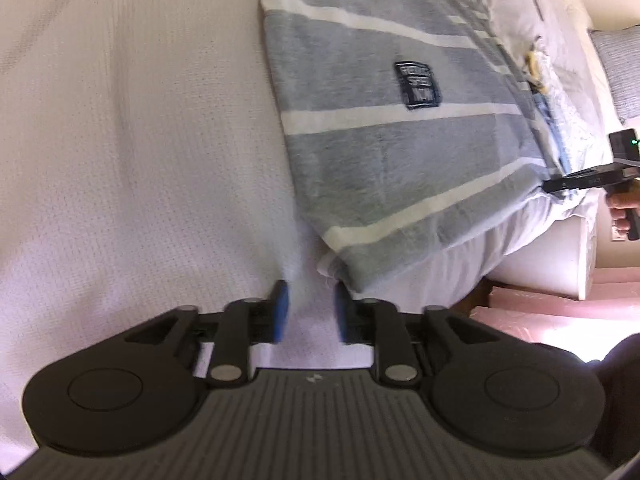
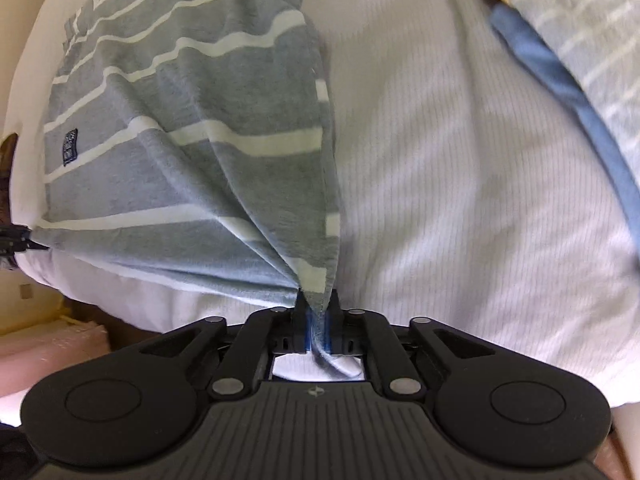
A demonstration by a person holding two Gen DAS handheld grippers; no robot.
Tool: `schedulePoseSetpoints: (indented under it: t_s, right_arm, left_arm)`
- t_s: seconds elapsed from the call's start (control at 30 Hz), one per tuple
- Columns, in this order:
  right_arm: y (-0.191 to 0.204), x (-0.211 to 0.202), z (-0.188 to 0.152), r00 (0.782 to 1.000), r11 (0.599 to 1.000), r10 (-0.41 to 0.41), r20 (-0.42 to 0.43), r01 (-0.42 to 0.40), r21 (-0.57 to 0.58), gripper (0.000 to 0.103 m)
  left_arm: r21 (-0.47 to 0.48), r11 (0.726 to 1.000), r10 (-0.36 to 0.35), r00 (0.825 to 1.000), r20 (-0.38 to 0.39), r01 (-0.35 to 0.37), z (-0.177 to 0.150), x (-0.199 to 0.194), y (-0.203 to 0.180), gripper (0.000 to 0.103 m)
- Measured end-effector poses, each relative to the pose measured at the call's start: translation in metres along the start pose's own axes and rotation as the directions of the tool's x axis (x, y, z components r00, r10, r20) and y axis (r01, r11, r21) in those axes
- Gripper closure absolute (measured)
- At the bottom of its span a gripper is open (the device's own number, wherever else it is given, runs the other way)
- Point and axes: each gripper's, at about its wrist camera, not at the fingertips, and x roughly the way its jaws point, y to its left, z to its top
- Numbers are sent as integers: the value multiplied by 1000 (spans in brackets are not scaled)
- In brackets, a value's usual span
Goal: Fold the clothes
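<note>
A grey shirt with white stripes (image 1: 384,148) and a dark chest patch (image 1: 417,85) lies on the white bed. My left gripper (image 1: 308,312) is open and empty, just short of the shirt's near corner (image 1: 336,268). My right gripper (image 2: 317,320) is shut on the shirt's hem corner (image 2: 316,280), with cloth pinched between the blue pads and pulled taut. The shirt (image 2: 180,140) fans out to the upper left in the right wrist view. The right gripper also shows at the shirt's far corner in the left wrist view (image 1: 560,185).
A second garment, grey-striped with a blue band and yellow trim (image 2: 568,64), lies on the bed (image 2: 440,160) at the upper right. The bed edge (image 1: 520,264) drops to a pinkish floor (image 1: 560,320) at the right. The white bedspread (image 1: 140,160) spreads left of the shirt.
</note>
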Motion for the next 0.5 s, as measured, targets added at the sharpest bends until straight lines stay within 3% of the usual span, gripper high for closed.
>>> schedulePoseSetpoints:
  t_s: [0.13,0.2,0.27,0.3,0.33,0.37,0.43,0.5]
  right_arm:
    - [-2,2,-3,1000,1000,22,-15,-21,15,85]
    - [-2,5,-2,999,999,32,-9,-32,19,77]
    - [-1,6,-3,999,999,44,4,-44,22,76]
    - [1,6,-3,999,999,44,12,-44,21,76]
    - [2,7,-3,999,999,52,11,-52,18,76]
    - [-2,5,-3,998,998,55,11,-55,17,77]
    - [-9,1,-2,997,997,77,1,-77,26,96]
    - [-8,0,3,993,993,116,-17,-116,37,98]
  left_arm:
    - [-30,998,-44,996,72,46,1,1,1,65]
    - [-31,998,-56,995,84,58,6,8,-6,66]
    - [-42,995,-84,993,79,87,9,18,-10,76]
    - [-57,992,-107,990,89,112,11,19,-9,94]
    - [-73,988,-126,986,109,134,12,18,-8,103]
    - [-85,983,-151,980,129,163,13,14,-7,103]
    - [-92,972,-202,966,160,218,15,5,-7,103]
    - [-71,969,-226,964,138,237,17,-4,-9,103]
